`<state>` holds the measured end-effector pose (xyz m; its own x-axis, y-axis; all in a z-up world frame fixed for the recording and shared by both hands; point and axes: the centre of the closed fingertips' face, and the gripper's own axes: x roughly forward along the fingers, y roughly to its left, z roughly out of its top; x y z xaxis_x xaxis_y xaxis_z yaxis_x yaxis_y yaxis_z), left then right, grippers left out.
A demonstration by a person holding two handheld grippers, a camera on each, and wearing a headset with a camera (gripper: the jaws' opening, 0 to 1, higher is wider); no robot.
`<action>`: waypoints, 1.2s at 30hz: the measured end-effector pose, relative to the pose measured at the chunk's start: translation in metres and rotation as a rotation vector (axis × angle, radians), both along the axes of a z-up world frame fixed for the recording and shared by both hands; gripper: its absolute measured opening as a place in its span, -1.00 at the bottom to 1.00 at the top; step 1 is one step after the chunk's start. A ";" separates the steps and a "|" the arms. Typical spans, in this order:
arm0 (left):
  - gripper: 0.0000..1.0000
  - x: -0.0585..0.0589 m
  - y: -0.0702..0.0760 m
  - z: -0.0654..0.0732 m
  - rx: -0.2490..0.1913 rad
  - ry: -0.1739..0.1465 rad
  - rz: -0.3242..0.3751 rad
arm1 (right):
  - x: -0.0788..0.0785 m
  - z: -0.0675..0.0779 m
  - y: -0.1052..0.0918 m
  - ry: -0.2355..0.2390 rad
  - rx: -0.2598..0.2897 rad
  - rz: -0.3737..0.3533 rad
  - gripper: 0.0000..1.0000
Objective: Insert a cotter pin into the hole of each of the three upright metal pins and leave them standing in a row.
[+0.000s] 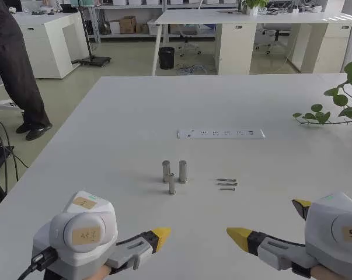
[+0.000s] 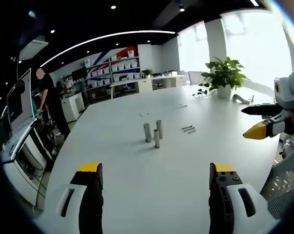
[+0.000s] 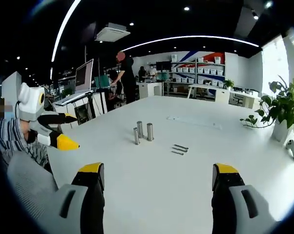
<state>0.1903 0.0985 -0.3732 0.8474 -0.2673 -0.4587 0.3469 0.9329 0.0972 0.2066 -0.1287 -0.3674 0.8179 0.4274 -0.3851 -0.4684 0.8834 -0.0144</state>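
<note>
Three short upright metal pins (image 1: 172, 175) stand in a tight cluster mid-table, two behind and one in front. They also appear as pins (image 2: 154, 132) and pins (image 3: 142, 132) in the gripper views. Three small cotter pins (image 1: 226, 184) lie side by side just to their right. My left gripper (image 2: 156, 169) is open and holds nothing, low at the near left, with one yellow fingertip (image 1: 161, 234) showing in the head view. At the near right, my right gripper (image 1: 271, 220) is also open with nothing in it. Both are well short of the pins.
A white power strip (image 1: 221, 133) lies flat beyond the pins. A leafy plant (image 1: 338, 104) reaches in over the table's right edge. A person (image 1: 12, 64) stands on the floor past the far left corner. More desks and shelves stand behind.
</note>
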 end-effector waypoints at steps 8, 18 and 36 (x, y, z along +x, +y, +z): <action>0.78 0.000 0.001 0.000 -0.004 -0.003 0.003 | 0.001 0.001 -0.002 0.001 0.006 -0.007 0.80; 0.78 -0.001 0.000 0.000 0.011 -0.005 -0.004 | 0.001 0.001 0.000 0.003 0.010 -0.007 0.78; 0.77 0.002 0.000 0.000 0.007 0.001 0.000 | 0.004 -0.006 -0.004 0.018 0.002 -0.018 0.87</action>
<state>0.1919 0.0983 -0.3737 0.8470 -0.2638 -0.4615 0.3468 0.9322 0.1035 0.2108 -0.1329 -0.3737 0.8186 0.4132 -0.3989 -0.4524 0.8918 -0.0047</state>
